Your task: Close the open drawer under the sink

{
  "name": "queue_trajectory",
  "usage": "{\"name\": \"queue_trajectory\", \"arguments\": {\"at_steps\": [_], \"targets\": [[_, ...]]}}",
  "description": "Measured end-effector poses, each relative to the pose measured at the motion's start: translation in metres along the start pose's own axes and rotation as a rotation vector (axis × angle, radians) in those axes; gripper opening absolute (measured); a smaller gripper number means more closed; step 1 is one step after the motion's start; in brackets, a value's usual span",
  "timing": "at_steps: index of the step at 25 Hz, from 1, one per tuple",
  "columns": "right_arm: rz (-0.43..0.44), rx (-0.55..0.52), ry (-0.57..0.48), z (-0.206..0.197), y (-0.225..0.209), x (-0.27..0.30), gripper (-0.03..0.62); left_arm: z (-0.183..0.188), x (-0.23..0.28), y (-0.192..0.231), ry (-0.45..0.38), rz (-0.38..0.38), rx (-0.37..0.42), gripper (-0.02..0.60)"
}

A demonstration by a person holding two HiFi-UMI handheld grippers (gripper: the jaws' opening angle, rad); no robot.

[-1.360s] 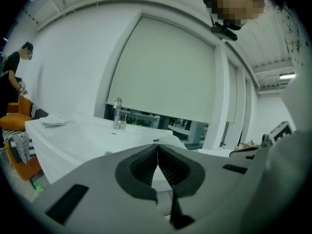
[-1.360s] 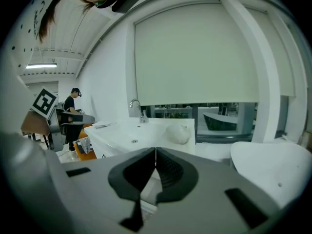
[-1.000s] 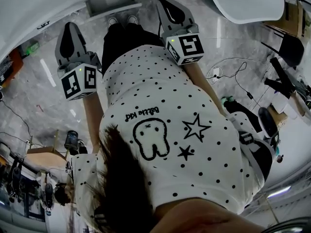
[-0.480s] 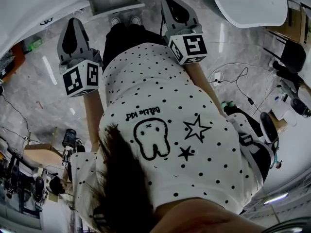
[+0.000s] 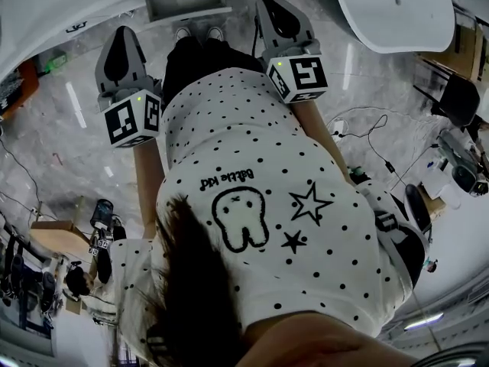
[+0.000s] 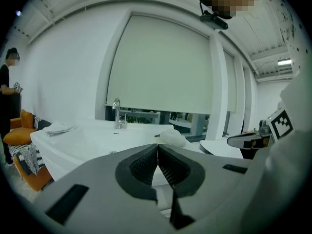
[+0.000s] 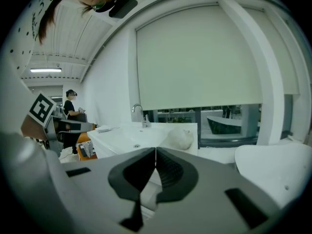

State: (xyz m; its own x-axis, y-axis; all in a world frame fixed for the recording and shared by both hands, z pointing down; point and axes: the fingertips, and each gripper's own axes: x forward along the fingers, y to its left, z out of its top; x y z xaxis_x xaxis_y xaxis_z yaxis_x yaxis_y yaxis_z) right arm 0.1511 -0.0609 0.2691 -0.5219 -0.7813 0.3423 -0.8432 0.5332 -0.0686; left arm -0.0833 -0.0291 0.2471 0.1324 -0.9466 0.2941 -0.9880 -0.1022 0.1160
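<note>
The left hand-held gripper (image 6: 157,150) and right hand-held gripper (image 7: 155,152) are clenched on nothing, well short of the drawer (image 5: 187,4) jutting from under the sink (image 7: 122,138). An off-centre shove could skew and jam it.

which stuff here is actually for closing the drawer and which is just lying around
For the job: sink, what looks like the open drawer, left gripper and right gripper, jaws shut.
Just lying about: folded cloth, white lump on the counter, orange seat.

White sink counter (image 7: 115,136); pale bundle (image 7: 180,139) atop
</note>
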Motion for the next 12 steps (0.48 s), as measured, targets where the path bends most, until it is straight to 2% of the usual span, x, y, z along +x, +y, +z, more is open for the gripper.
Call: {"name": "queue_trajectory", "arguments": {"at_steps": [5,9,12], "targets": [[0.022,-0.011,0.024,-0.004,-0.004,-0.009,0.015,-0.037,0.005,-0.015,0.119,-0.013,0.069,0.008],[0.049,-0.022,0.045,-0.009,-0.002,-0.005,0.015,-0.082,0.011,-0.018,0.234,0.001,0.075,0.008],[0.066,-0.018,0.051,-0.012,0.001,0.0,0.015,-0.115,0.014,-0.024,0.305,-0.017,0.07,0.009]]}}
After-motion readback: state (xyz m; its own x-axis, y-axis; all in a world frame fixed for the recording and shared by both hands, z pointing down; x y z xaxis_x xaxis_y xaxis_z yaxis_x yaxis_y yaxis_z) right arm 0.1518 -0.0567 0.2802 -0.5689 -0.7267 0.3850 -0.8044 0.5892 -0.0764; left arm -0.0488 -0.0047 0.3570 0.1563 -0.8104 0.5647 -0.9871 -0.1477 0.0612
